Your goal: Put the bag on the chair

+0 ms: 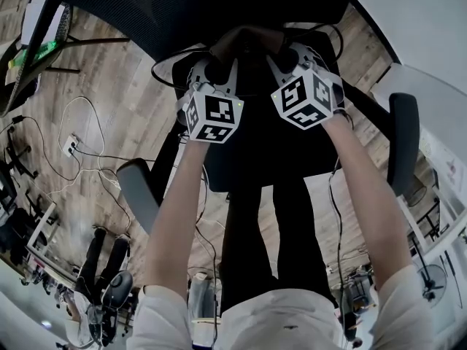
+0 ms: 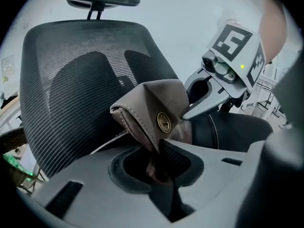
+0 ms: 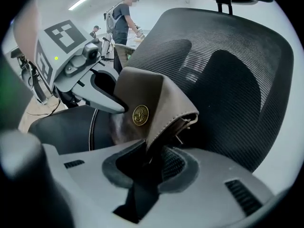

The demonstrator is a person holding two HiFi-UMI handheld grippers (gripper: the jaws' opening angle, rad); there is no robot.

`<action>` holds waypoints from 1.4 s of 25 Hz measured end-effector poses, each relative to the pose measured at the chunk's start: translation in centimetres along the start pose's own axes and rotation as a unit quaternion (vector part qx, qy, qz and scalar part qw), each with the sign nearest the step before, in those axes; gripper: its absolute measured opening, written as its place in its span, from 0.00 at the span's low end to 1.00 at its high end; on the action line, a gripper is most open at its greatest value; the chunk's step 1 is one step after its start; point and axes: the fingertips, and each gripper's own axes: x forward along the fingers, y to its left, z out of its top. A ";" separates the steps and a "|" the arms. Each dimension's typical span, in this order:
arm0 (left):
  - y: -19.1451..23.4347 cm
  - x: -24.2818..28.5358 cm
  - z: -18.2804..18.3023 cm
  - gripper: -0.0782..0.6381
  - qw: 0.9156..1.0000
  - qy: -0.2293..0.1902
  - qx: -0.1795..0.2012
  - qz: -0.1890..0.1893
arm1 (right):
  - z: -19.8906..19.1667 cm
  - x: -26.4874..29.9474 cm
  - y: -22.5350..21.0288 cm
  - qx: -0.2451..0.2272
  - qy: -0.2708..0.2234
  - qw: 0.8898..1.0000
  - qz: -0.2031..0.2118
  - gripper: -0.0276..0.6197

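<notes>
Brown leather of the bag [image 1: 246,41] barely shows in the head view, tucked under the top edge of the chair [image 1: 219,6] between the left gripper [image 1: 219,68] and the right gripper [image 1: 292,63]. 2 armrests [image 1: 139,188] bound the room at either side. In the left gripper view its jaws pinch the bag's folded rim beside a brass stud [image 2: 163,122], with the mesh back close behind. In the right gripper view its jaws clamp the same rim over the seat [image 3: 66,127], and a person [image 3: 122,13] stands far off.

Bag [image 2: 159,101] before chair backrest [image 2: 66,75]
</notes>
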 end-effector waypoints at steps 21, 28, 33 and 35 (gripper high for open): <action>0.1 0.2 -0.9 0.25 1.000 0.008 -0.016 0.005 | -1.1 0.4 -0.2 0.024 0.028 0.999 -0.004 0.29; 0.4 -0.2 -1.1 0.33 1.000 0.007 -0.022 0.012 | -0.8 0.3 0.2 0.028 0.028 0.999 -0.002 0.37; 0.6 -0.3 -1.5 0.36 0.999 0.003 -0.051 0.018 | -1.2 0.3 0.3 0.036 0.040 0.999 -0.001 0.38; 0.8 -0.5 -1.5 0.37 0.998 0.003 -0.056 0.025 | -1.2 0.2 0.4 0.040 0.042 0.998 0.000 0.38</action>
